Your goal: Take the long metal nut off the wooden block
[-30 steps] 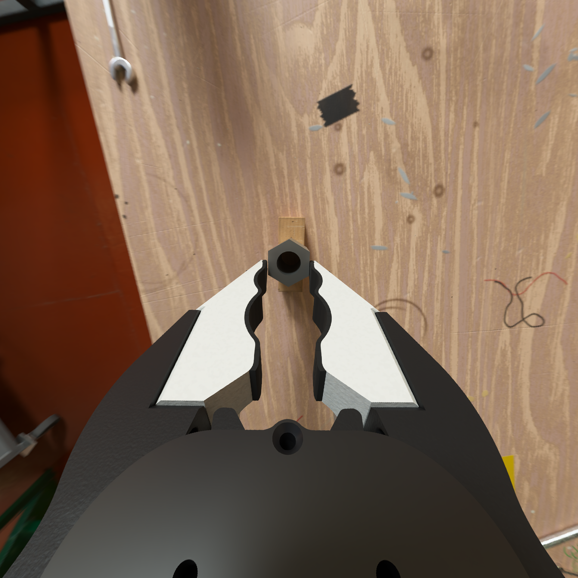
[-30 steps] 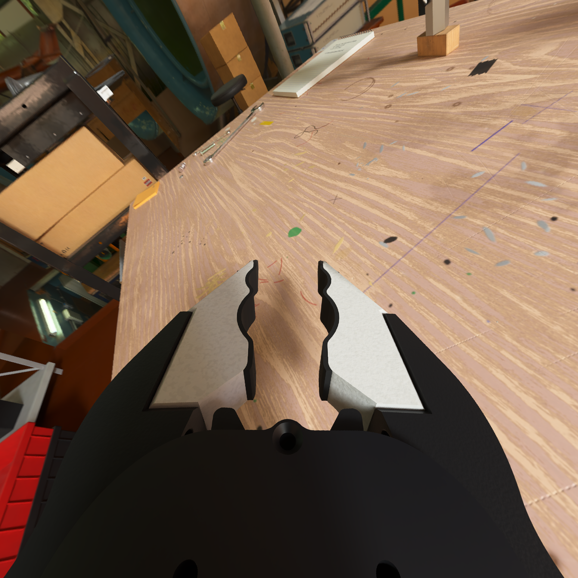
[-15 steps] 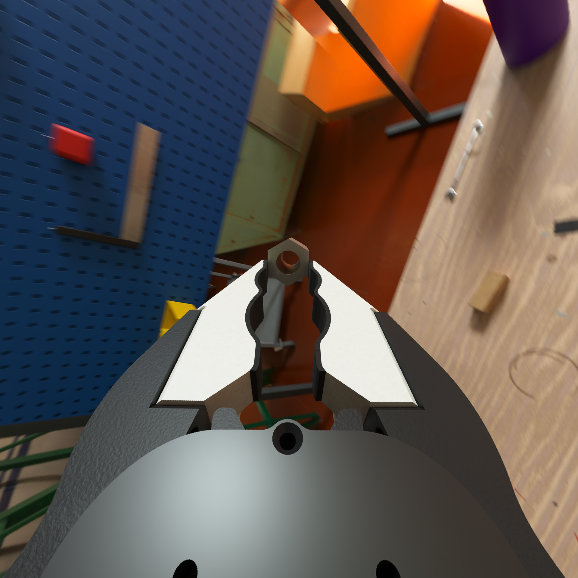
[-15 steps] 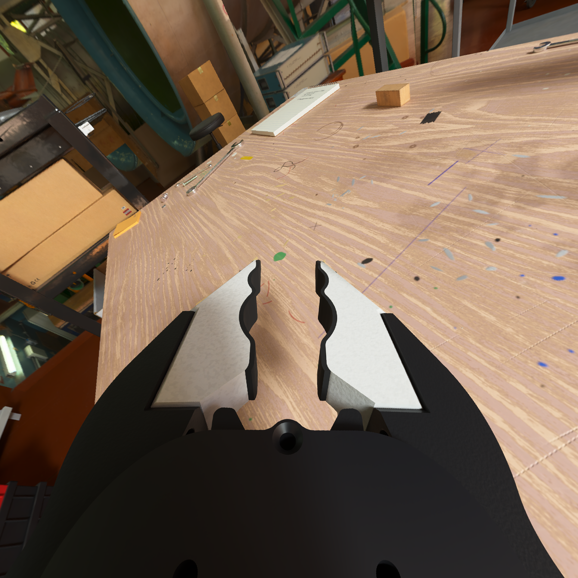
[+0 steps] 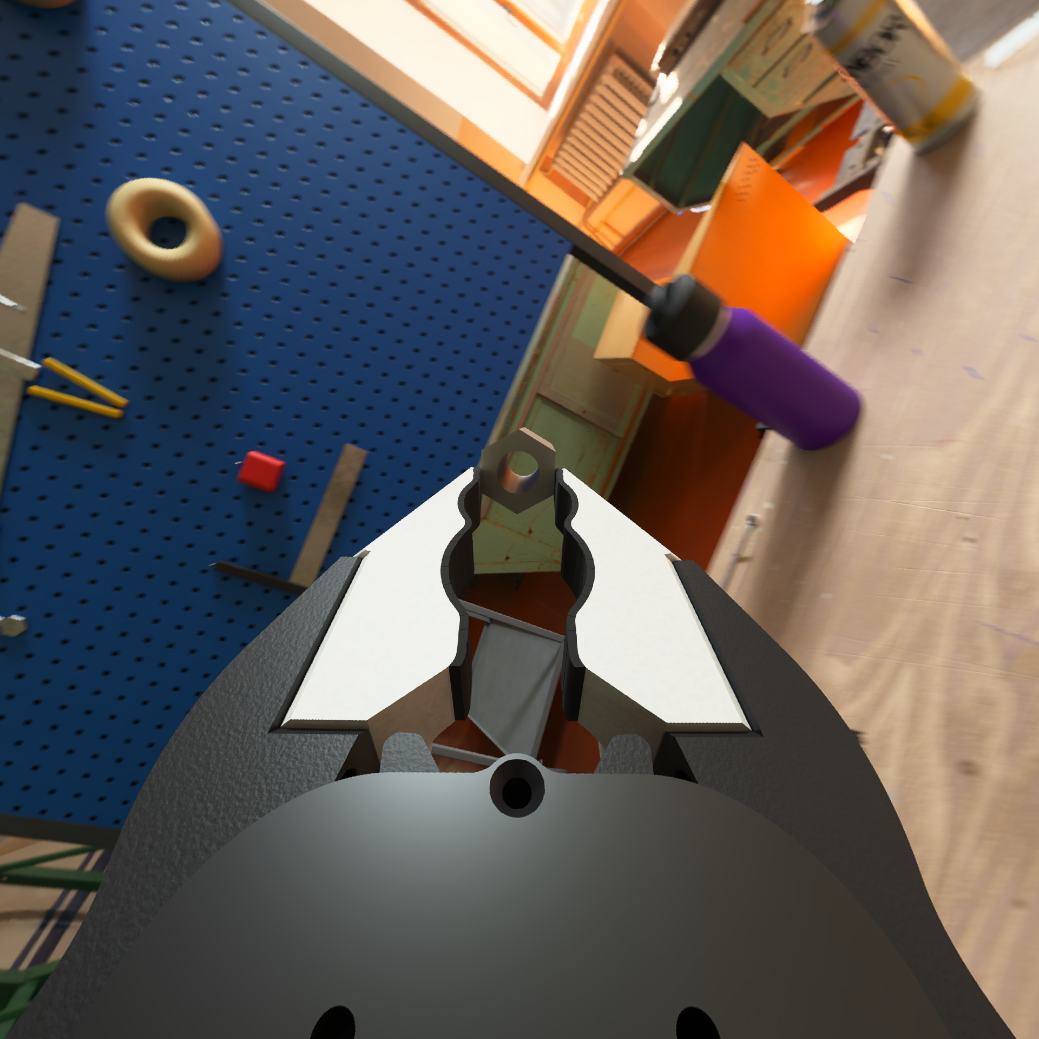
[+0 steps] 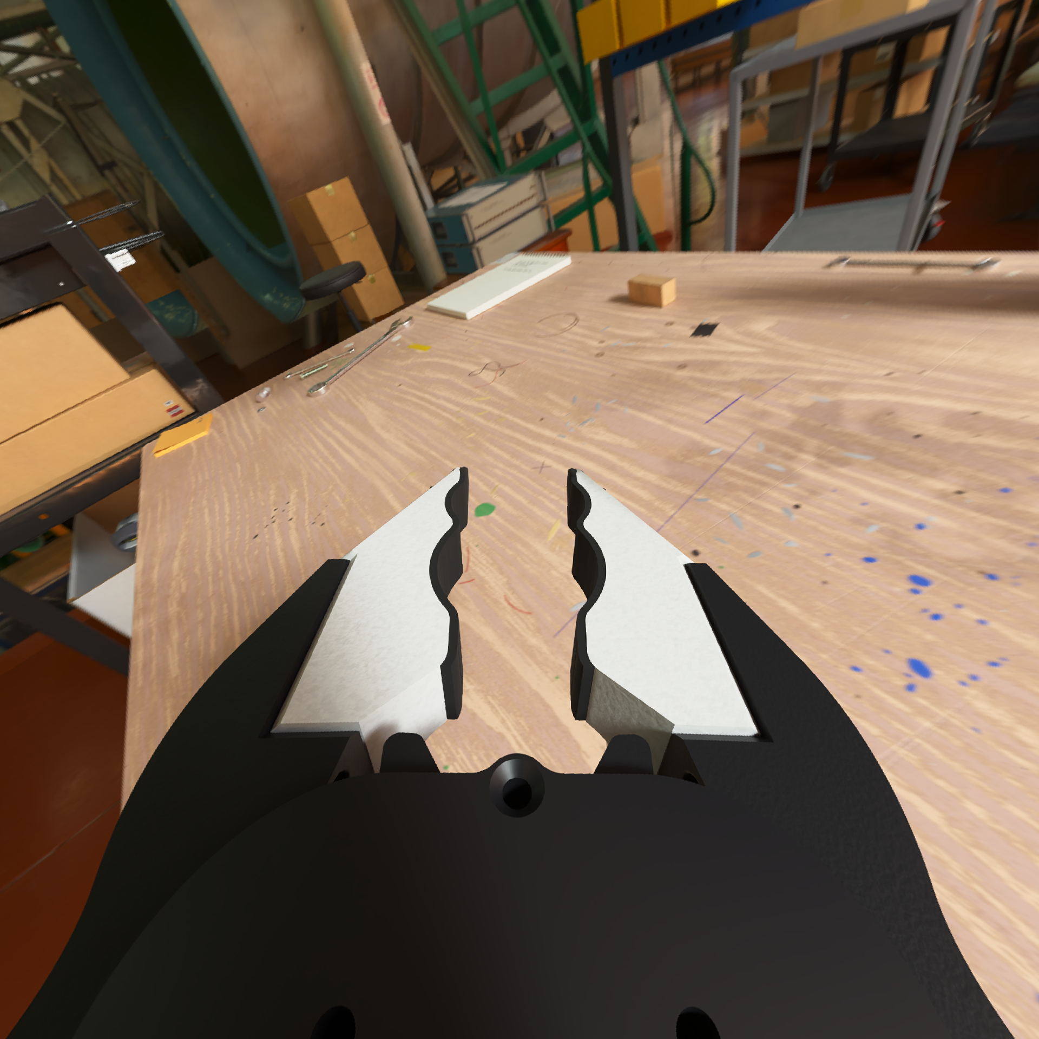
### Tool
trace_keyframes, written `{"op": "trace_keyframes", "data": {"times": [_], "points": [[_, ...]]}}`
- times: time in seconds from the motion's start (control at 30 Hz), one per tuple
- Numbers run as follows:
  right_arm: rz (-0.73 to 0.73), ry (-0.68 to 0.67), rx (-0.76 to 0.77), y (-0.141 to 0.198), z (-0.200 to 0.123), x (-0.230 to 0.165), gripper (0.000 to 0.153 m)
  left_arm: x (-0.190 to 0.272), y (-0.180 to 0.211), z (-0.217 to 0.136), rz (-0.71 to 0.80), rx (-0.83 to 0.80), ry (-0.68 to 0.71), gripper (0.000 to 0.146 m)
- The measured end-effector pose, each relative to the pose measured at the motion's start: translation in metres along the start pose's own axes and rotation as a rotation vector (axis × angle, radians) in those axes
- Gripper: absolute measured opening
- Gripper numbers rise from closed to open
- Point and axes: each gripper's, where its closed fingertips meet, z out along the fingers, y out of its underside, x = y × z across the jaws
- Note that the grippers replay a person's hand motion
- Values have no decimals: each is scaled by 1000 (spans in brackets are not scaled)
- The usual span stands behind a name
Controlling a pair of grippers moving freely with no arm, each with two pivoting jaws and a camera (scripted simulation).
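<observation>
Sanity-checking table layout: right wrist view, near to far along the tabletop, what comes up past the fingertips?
Green paint spot → wrench → black tape patch → wooden block → white notepad at the far edge.

Right gripper (image 6: pixel 516 478): black body, white fingers (image 6: pixel 388 607) with dark scalloped inner edges, parted with nothing between them, held above a plywood table (image 6: pixel 787 759). Wooden block (image 6: pixel 651 290): bare-topped, far side of table. White notepad (image 6: pixel 499 284): near far-left edge. Wrenches (image 6: pixel 360 355): by the left edge. Black tape patch (image 6: pixel 704 329): just in front of the block. Blue paint flecks (image 6: pixel 918 667): at right. Cardboard boxes (image 6: pixel 344 242): stacked beyond the table.
</observation>
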Motion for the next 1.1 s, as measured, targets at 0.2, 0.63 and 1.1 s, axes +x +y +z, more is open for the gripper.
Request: {"op": "trace_keyframes", "data": {"times": [0.2, 0.63, 1.1], "points": [[-137, 121, 27, -17, -18, 26, 36, 166, 14, 3, 105, -32, 125, 25], [-866, 141, -389, -79, 56, 80, 33, 233, 18, -36, 108, -32, 355, 25], [-971, 150, -506, -55, 68, 101, 23, 242, 24, -32, 112, -42, 312, 25]]}}
